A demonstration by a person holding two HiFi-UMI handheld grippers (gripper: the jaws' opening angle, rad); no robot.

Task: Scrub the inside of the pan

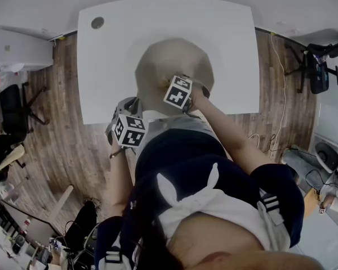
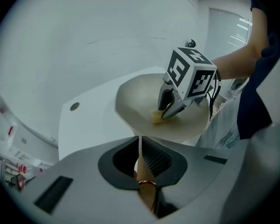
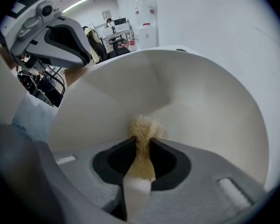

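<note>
**Head view.** A white desk [image 1: 112, 66] stands on a wooden floor [image 1: 56, 128]. A round grommet [image 1: 97, 22] lies near the desk's 10 o'clock corner. The beige pan [image 1: 169, 61] sits on the desk, toward its 6 o'clock edge. The right tool [image 1: 180, 91], topped by its marker cube, points steeply down inside the pan, at about 6 o'clock from the pan's centre. The left tool [image 1: 136, 108] is at the pan's 7 o'clock side, at the edge of the desk. The jaws of both tools are hidden here.

**Left gripper view.** The left tool [image 2: 140, 146] is clamped on the pan handle [image 2: 144, 171], a tan bar with a copper-coloured ring that runs between the jaws toward 12 o'clock. Beyond it lies the pan [image 2: 135, 101], with the desk [image 2: 79, 125] at 9 o'clock. The right tool [image 2: 164, 115] dips into the pan from 2 o'clock. A yellowish sponge [image 2: 157, 117] at its tips touches the pan's inner surface.

**Right gripper view.** The right tool [image 3: 141, 146] is clamped on the sponge [image 3: 142, 127]. The sponge's frayed end protrudes past the jaws and lies against the pan's pale interior [image 3: 200, 106], which fills most of the frame. The left tool [image 3: 70, 45] appears at 10 o'clock, outside the rim.
</note>
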